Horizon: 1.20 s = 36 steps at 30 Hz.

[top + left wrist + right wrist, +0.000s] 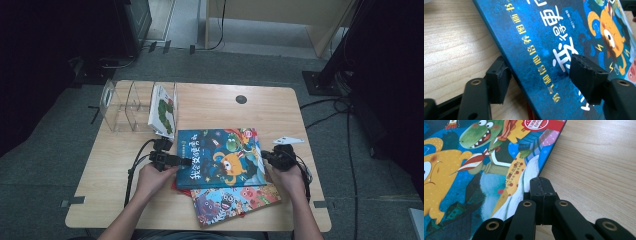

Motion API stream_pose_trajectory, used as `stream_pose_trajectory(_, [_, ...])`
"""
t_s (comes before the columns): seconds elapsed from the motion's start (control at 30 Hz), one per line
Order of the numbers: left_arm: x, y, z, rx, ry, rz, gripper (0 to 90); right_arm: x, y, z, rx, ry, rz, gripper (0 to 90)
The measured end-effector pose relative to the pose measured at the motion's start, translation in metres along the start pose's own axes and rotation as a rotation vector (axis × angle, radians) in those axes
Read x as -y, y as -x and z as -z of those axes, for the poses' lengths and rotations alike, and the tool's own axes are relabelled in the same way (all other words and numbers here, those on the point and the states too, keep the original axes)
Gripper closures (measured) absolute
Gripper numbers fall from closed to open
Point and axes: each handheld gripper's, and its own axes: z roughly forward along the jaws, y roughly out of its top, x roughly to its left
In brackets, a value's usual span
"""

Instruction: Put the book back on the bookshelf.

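One picture book already stands in the clear acrylic rack; the blue hardcover picture book still lies on the wooden bench, left gripper jaws wide astride its spine edge, not pinching, right gripper jaws shut empty against the opposite edge.

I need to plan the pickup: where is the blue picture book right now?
In the high view, the blue picture book lies flat at the table's front centre, between the left claw and right claw, atop a red-edged monster book.
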Motion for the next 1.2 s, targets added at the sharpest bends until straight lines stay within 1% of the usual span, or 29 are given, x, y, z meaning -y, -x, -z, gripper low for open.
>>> stream_pose_trajectory(0.07, [-0.001,0.001,0.001,0.001,-0.002,0.002,37.1,0.0,0.0,0.0,-0.001,0.001,-0.004,90.0])
stream_pose_trajectory(0.17, [-0.002,0.006,0.009,0.005,0.008,-0.005,38.0,0.001,-0.001,0.001,0.003,0.001,-0.004,90.0])
stream_pose_trajectory(0.2, [-0.004,0.01,0.016,0.016,0.015,-0.008,38.9,0.001,-0.001,0.002,0.004,0.002,-0.003,90.0])
stream_pose_trajectory(0.33, [-0.01,0.018,0.03,0.056,0.023,-0.014,42.2,0.003,-0.003,0.003,-0.004,0.0,0.01,90.0])
stream_pose_trajectory(0.4, [-0.013,0.025,0.038,0.057,0.025,-0.026,45.6,0.003,-0.005,0.005,0.001,0.002,0.016,90.0])
stream_pose_trajectory(0.5, [-0.02,0.033,0.049,0.063,0.013,-0.038,49.1,0.004,-0.007,0.007,0.003,0.008,0.026,90.0])
stream_pose_trajectory(0.57, [-0.023,0.037,0.053,0.056,0.007,-0.039,50.3,0.004,-0.009,0.008,0.002,0.016,0.036,90.0])
stream_pose_trajectory(0.63, [-0.028,0.04,0.057,0.032,0.0,-0.033,50.6,0.003,-0.012,0.009,-0.004,0.015,0.044,90.0])
stream_pose_trajectory(0.67, [-0.03,0.04,0.059,0.026,-0.005,-0.025,50.8,0.004,-0.013,0.009,-0.007,0.015,0.056,90.0])
stream_pose_trajectory(0.83, [-0.037,0.036,0.071,0.038,-0.02,-0.001,54.3,0.002,-0.02,0.006,-0.024,0.014,0.074,90.0])
stream_pose_trajectory(0.93, [-0.041,0.037,0.079,0.023,-0.024,0.0,55.5,0.001,-0.024,0.004,-0.051,0.009,0.079,90.0])
stream_pose_trajectory(0.97, [-0.041,0.037,0.079,0.023,-0.024,0.0,55.6,0.001,-0.024,0.004,-0.051,0.009,0.079,90.0])
stream_pose_trajectory(1.0, [-0.045,0.039,0.084,0.006,-0.033,0.003,55.7,0.0,-0.028,0.003,-0.056,0.007,0.088,90.0])
stream_pose_trajectory(1.07, [-0.047,0.039,0.085,0.008,-0.038,0.005,56.4,0.0,-0.031,0.002,-0.057,0.003,0.091,90.0])
stream_pose_trajectory(1.1, [-0.052,0.041,0.09,0.02,-0.048,0.011,57.0,-0.001,-0.033,0.001,-0.065,0.002,0.097,90.0])
stream_pose_trajectory(1.13, [-0.054,0.043,0.092,0.018,-0.046,0.013,57.4,-0.001,-0.034,0.0,-0.074,0.003,0.1,90.0])
stream_pose_trajectory(1.2, [-0.059,0.046,0.097,0.008,-0.052,0.004,57.9,-0.002,-0.036,-0.002,-0.083,0.004,0.102,90.0])
